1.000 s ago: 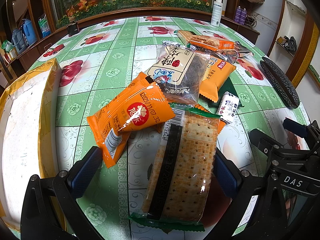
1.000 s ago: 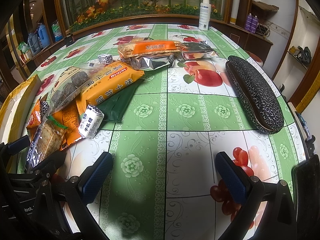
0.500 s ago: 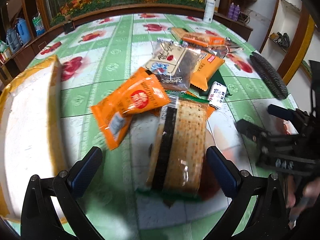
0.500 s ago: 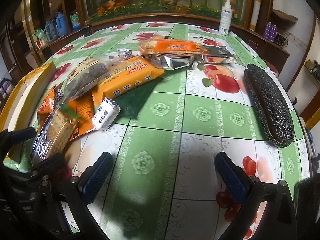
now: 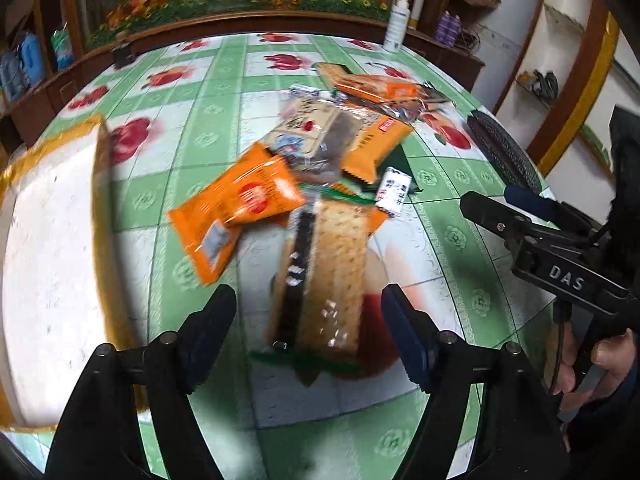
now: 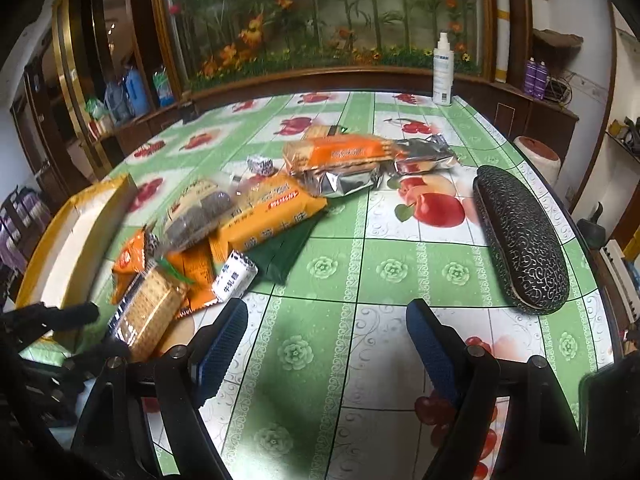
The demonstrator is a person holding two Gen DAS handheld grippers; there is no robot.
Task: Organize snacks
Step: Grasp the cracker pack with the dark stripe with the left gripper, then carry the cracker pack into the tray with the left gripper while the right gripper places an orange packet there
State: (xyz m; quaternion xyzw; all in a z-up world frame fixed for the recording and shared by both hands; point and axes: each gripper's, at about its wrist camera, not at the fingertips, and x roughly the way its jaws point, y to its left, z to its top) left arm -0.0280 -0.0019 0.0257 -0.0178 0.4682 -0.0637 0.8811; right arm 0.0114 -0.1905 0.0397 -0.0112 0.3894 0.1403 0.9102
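A heap of snacks lies mid-table. Nearest is a long cracker pack with green ends, under an orange packet. My left gripper hovers over the pack's near end. Its jaws are closing, the pack sits between them, and a gap shows on each side. Beyond lie a small white candy, a clear bag of dark snacks and orange packs. My right gripper hangs over bare tablecloth with nothing between its closing jaws. In the right wrist view the cracker pack lies far left.
A white box with a yellow rim stands at the left. A black patterned case lies at the right, silver packets behind the heap, a spray bottle at the far edge. A hand holds the right gripper's handle.
Both grippers' jaws have narrowed. Both cameras have lifted and tilted up a little, so the snacks look smaller. The cracker pack stays on the table.
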